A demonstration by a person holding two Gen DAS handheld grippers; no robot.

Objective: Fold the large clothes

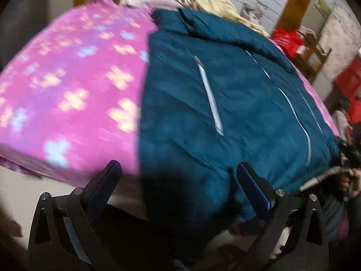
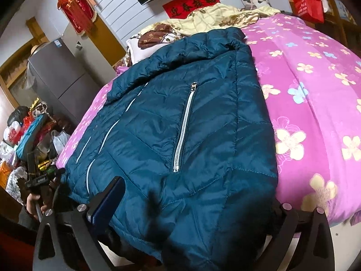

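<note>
Fingers come first, close to my cameras. My left gripper point(image 1: 178, 169) has its two fingers spread wide, with nothing between them, and it hangs just off the near edge of the bed so it can reach the hem. My right gripper point(image 2: 196, 194) is harder to read: I see one blue finger point(image 2: 112, 194) lying against the hem, but the other finger is hidden under the cloth, so I cannot tell if it is pinching or just spread around it. Next comes the big blue puffy jacket point(image 2: 180, 117). It lies flat on the bed with its front up, and its bottom edge hangs a little over the side toward me. I think it lies flat like this so it is easy to fold. A silver pocket zipper point(image 2: 183, 128) runs up its front. The jacket looks narrow, as if its sides are already folded in, but I am not sure. Under it is the pink flower sheet point(image 2: 311, 94), which gives a wide soft place to work. Far back, the collar points at the crumpled yellow blanket point(image 2: 216, 15) near the wall.
</note>
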